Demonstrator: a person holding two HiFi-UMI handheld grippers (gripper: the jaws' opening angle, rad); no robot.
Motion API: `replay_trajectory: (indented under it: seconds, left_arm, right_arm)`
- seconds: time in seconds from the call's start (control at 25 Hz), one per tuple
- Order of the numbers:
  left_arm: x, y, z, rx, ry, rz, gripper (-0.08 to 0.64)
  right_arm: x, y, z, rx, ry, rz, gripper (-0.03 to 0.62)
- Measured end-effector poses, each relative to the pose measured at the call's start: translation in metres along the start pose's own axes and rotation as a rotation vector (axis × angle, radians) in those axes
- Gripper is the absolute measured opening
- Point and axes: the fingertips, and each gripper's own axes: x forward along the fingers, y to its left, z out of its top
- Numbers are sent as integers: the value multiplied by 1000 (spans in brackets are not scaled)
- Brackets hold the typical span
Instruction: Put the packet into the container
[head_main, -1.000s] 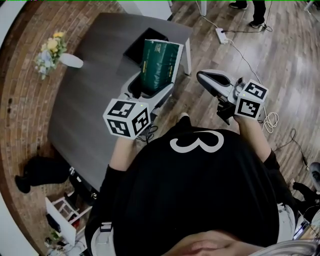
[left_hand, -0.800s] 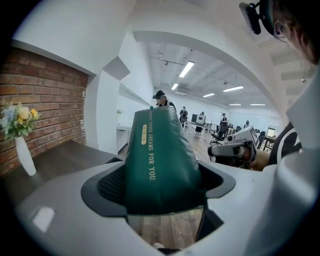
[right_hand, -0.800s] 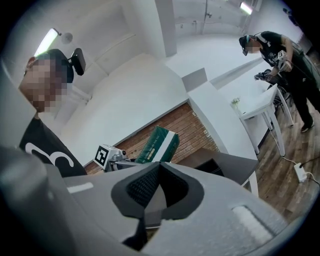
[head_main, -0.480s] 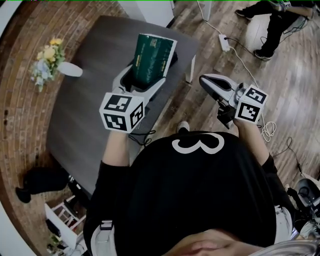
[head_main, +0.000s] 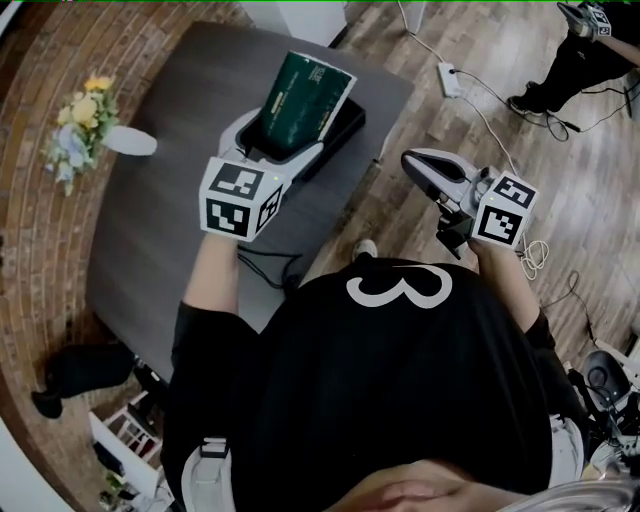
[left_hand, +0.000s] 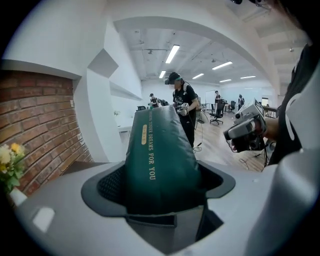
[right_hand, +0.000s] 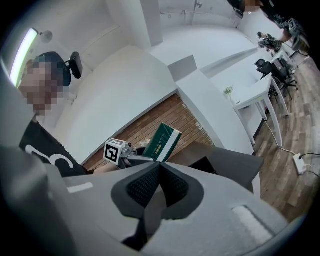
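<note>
My left gripper (head_main: 280, 135) is shut on a dark green packet (head_main: 303, 94) with white sides. It holds the packet tilted above a black container (head_main: 343, 125) on the dark table (head_main: 170, 200). In the left gripper view the packet (left_hand: 159, 155) fills the space between the jaws, gold print running up its face. My right gripper (head_main: 425, 165) hangs over the wooden floor to the right of the table, jaws shut with nothing between them. The right gripper view shows the packet (right_hand: 165, 141) and the left gripper (right_hand: 131, 156) in the distance beyond the closed jaws.
A white vase of flowers (head_main: 85, 125) lies at the table's left edge by the brick wall (head_main: 30, 250). A power strip (head_main: 451, 78) and cables run over the floor at the right. Another person (head_main: 580, 60) stands at the far right. A black cable (head_main: 262, 265) hangs off the table's near edge.
My left gripper has carried the packet forward and left, from near the table's front edge to above the black container. The right gripper has hardly moved.
</note>
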Motion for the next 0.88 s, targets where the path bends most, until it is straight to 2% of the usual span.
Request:
replay_trajectory:
  seconds: [0.32,0.88]
  left_arm:
    - [41,17,-44,115,105,-52,453]
    - [87,19,-100,120,235,-145,453]
  right_arm:
    - [4,-20,-9,36,19,-44,2]
    - [-1,-38,-19,76,50,-104,2]
